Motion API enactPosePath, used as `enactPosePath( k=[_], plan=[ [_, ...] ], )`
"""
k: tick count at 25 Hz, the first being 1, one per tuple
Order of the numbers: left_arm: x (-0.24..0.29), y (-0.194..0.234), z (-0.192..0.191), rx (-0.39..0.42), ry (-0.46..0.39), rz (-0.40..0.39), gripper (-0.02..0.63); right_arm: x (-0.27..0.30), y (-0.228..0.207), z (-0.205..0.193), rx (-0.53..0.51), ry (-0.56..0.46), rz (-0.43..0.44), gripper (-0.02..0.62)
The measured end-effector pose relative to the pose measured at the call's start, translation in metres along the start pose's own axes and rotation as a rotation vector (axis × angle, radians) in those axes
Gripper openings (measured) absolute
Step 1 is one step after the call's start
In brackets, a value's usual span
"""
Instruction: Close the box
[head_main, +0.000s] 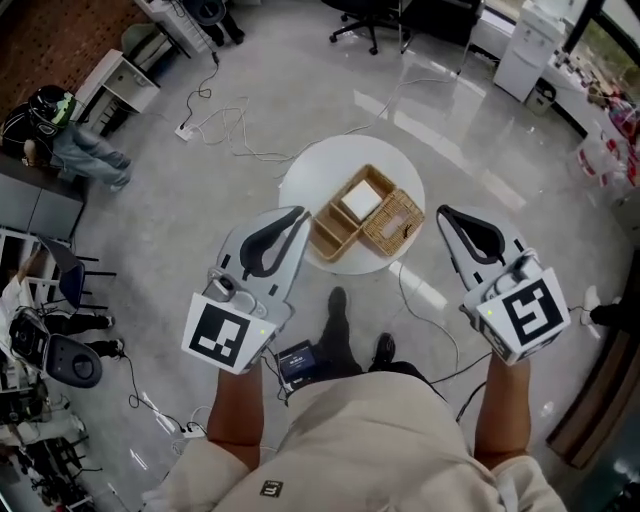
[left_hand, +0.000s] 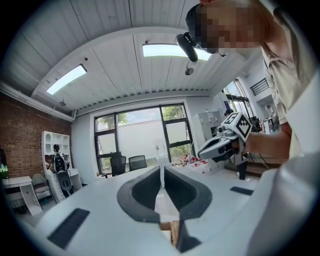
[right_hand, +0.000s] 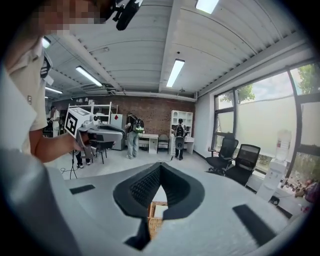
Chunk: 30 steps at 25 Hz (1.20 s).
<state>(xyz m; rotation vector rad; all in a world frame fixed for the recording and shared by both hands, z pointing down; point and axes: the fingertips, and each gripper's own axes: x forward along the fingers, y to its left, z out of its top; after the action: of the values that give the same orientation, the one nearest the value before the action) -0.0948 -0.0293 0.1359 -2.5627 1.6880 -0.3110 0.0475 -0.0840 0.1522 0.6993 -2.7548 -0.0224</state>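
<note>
Head view – task object: the wicker box (head_main: 345, 222) sits open on the round table (head_main: 300, 175), with its woven lid (head_main: 393, 222) folded out flat to the right and a white item (head_main: 362, 202) in one compartment.
Head view – tongs: the left gripper (head_main: 298, 213) and the right gripper (head_main: 443, 212) flank the table, one on each side, both apart from the box.
Left gripper view – tongs: jaws closed tip to tip, nothing between them. A sliver of wicker (left_hand: 173, 229) shows below the tips; which part of the box it is cannot be told.
Left gripper view – other tool: the right gripper (left_hand: 202, 151) is level and empty.
Right gripper view – tongs: jaws narrow and fully together, holding nothing. The box (right_hand: 152, 215) lies below and ahead of the tips.
Right gripper view – other tool: the left gripper (right_hand: 120, 131) is opposite.
Step in hand: approach; the lid is not yet contacted.
Next move: bring the right gripper under or behind the lid's outer edge and swing it over the box. The left gripper should brace the box body against sliding.
</note>
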Motion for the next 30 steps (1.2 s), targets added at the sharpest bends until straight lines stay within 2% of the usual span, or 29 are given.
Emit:
enactPosePath(
  k=[3, 7, 9, 20, 30],
  plan=[
    [0.015, 0.021, -0.011, -0.005, -0.004, -0.031, 0.021, 0.013, -0.006, 0.002, -0.007, 0.009, -0.033, -0.008],
    [0.036, 0.051, -0.003, -0.009, -0.083, -0.025, 0.021, 0.035, -0.013, -0.003, 0.0, 0.038, -0.044, -0.008],
    [0.044, 0.059, -0.009, -0.014, -0.087, -0.03, 0.021, 0.045, -0.017, -0.008, 0.018, 0.049, -0.051, -0.008],
    [0.08, 0.079, -0.053, -0.039, -0.007, -0.058, 0.021, 0.078, -0.04, -0.058, 0.11, 0.099, -0.058, -0.008],
    [0.116, 0.084, -0.108, -0.067, 0.072, -0.099, 0.021, 0.108, -0.053, -0.115, 0.188, 0.155, -0.058, -0.008]
  ],
)
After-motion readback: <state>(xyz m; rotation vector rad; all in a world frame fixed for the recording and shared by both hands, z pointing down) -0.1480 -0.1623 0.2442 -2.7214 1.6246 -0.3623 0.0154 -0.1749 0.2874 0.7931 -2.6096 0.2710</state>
